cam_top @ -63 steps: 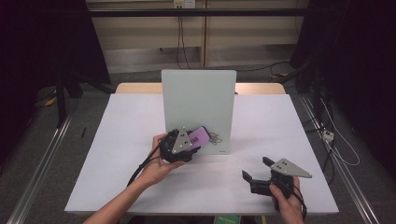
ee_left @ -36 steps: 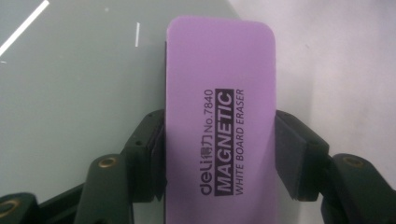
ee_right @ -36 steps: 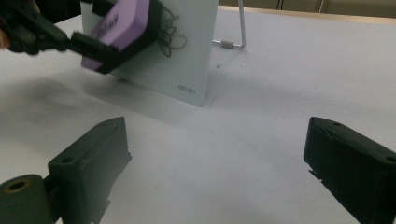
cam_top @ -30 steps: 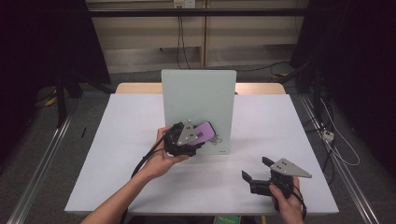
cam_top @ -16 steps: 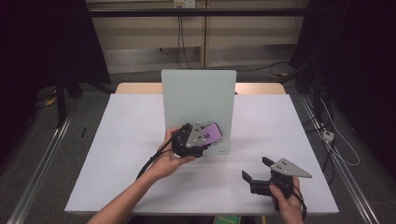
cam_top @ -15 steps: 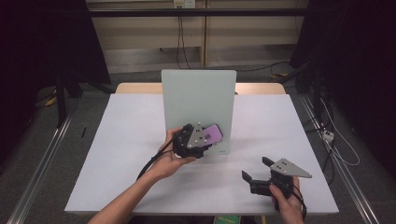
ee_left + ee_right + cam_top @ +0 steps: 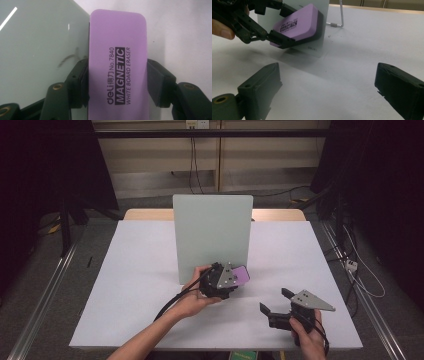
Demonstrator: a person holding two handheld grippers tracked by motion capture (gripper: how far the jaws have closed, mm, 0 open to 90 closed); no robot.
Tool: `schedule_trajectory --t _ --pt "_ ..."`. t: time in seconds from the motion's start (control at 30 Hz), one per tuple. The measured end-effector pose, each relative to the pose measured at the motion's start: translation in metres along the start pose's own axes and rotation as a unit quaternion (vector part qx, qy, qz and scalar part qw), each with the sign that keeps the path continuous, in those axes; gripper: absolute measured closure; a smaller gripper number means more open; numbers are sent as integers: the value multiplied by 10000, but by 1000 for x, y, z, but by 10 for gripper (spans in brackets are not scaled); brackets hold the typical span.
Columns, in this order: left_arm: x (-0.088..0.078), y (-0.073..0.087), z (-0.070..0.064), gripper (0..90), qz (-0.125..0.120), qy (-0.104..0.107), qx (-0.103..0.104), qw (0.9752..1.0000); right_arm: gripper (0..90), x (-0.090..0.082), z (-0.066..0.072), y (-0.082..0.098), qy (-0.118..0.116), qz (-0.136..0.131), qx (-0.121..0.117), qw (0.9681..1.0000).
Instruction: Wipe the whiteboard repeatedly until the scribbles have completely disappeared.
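The left tool [image 7: 235,281] has carried the purple eraser [image 7: 117,62] rightward along the whiteboard [image 7: 210,232].

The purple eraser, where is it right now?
The purple eraser sits clamped in the left gripper, pressed against the lower right part of the upright whiteboard mid-table.

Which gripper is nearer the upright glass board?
Left. The left gripper holds the purple eraser against the board near its lower right corner. The right gripper rests open on the table, well in front.
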State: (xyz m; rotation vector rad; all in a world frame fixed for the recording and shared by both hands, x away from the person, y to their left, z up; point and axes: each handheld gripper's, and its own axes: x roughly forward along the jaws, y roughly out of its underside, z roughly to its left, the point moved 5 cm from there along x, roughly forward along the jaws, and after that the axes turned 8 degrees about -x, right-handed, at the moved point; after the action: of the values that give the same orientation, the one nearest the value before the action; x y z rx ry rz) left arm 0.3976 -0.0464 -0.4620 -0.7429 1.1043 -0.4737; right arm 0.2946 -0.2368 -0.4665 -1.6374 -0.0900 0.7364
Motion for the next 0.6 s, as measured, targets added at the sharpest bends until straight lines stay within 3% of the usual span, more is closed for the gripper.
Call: schedule_trajectory --t 0.13,0.17,0.33,0.6 --pt "7 1 -6 410 69 104 -7 9999 63 -1 -1 0 15 -3 6 10000" --pt "7 1 -7 410 112 115 72 9998 63 -1 -1 0 18 -3 8 10000" --pt "6 0 -6 410 106 124 -3 9999 63 -2 -1 0 21 -10 16 10000" --pt "-23 -13 25 410 -269 -180 -285 9991 63 -2 -1 0 25 -26 36 10000"
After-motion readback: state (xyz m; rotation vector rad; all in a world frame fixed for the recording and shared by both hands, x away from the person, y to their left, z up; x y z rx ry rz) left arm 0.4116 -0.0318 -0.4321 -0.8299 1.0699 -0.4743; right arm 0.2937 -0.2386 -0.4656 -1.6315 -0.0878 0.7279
